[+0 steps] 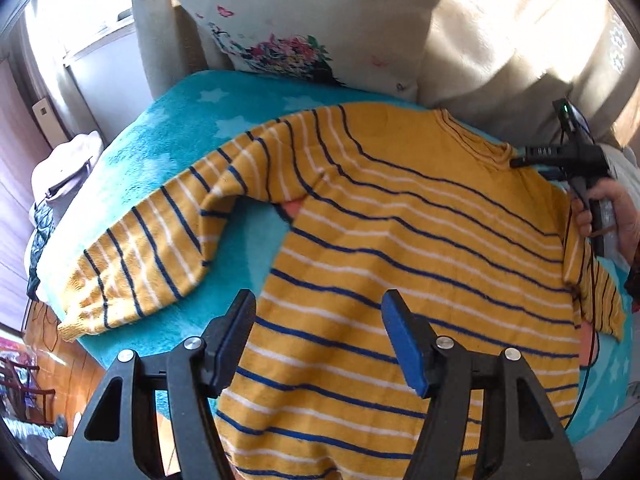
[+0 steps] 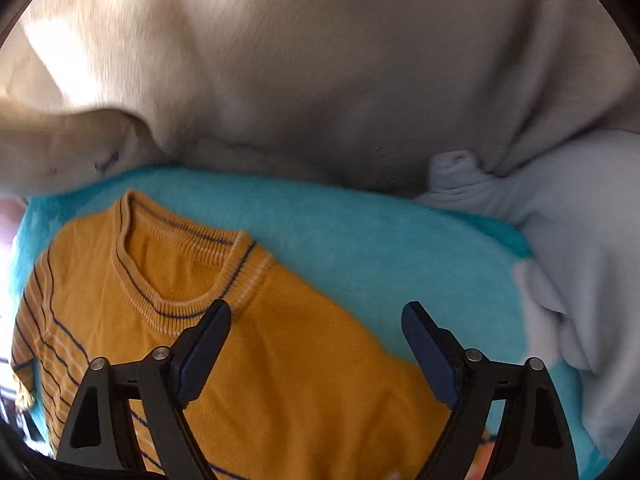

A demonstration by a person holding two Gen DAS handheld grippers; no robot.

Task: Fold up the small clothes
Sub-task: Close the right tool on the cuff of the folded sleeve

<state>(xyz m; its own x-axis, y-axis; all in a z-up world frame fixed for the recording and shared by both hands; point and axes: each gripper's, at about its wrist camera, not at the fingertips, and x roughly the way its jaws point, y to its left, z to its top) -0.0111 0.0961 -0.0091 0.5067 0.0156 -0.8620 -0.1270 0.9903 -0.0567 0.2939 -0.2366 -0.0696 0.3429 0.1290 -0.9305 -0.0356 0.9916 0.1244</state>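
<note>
Hovering half-open and empty over the hem, my left tool (image 1: 316, 344) sees the sweater (image 1: 400, 240) flat on the blanket (image 1: 168, 128), collar toward the pillow (image 1: 320, 20), nearest my right tool (image 2: 316, 348), wide-open and empty, with sofa (image 2: 360, 60) behind.

1. Left gripper (image 1: 318, 344): black angular frame, two fingers faced with blue pads (image 1: 404, 344), round silver screws at the joints.
2. Right gripper (image 2: 316, 354): same black frame, dark blue pads, silver screws.
3. Right gripper, seen from the left wrist: black body, small green light, thin cable.
</note>
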